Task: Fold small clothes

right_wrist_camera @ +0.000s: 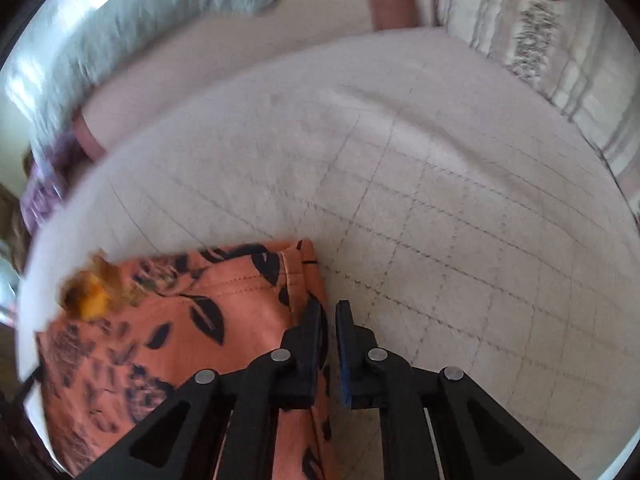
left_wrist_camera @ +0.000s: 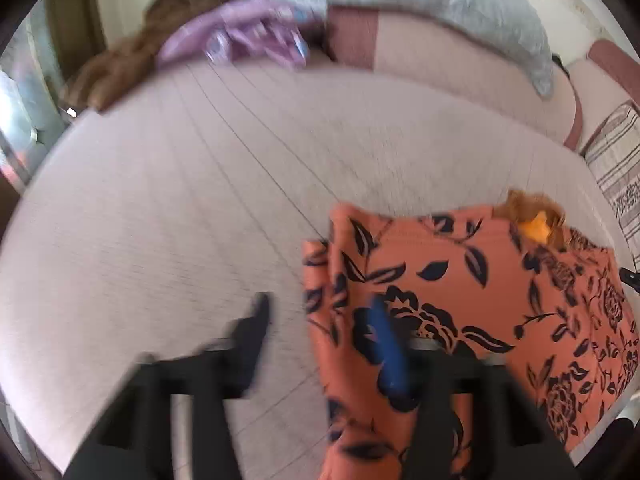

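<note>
Garment [left_wrist_camera: 460,292], orange with dark flowers, lies at the near edge of a pale quilted bed [left_wrist_camera: 180,200]. Left claw [left_wrist_camera: 320,340] is spread, one finger under the cloth's left edge, probably mid-fold. Right claw [right_wrist_camera: 328,312] is nearly pressed together at the cloth's right edge, pinching nothing visible. Purple clothes [left_wrist_camera: 248,36] and cushions [right_wrist_camera: 540,40] line the far edge.

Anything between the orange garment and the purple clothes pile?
Only bare quilted bed cover, per left wrist view, between orange garment and purple pile.
</note>
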Tool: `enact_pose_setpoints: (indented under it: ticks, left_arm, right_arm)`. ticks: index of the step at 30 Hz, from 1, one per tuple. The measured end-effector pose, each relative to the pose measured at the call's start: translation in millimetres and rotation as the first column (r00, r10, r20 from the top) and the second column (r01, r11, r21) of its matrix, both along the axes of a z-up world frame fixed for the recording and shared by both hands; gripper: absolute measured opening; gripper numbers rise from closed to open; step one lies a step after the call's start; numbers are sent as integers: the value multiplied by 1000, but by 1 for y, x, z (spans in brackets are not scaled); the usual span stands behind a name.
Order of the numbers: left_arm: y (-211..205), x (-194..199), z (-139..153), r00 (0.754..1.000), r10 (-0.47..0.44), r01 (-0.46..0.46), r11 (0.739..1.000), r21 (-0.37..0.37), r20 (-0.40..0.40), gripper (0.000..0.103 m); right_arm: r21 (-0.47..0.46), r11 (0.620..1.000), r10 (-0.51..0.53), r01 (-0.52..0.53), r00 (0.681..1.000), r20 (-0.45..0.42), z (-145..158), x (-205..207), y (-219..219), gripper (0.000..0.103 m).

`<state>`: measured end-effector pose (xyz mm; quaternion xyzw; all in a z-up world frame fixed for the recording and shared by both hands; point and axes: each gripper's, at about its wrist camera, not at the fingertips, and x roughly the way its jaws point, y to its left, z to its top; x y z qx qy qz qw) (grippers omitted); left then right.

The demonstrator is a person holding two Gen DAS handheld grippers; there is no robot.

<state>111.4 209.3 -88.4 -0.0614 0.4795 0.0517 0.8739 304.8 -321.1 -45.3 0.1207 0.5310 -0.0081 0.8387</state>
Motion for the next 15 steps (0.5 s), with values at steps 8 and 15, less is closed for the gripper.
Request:
enact_pose_setpoints:
  ticks: [8,15]
  left_arm:
    - [-37,-54,53,990,-100,111,988,-111,103,63]
    - [-65,-85,-1,993,-96,89,992,-92,-74,64]
  right_arm:
    - [351,910,188,-221,974,126,63,-37,42,90]
    - [379,919,131,-111,991,-27,-13,-8,38,89]
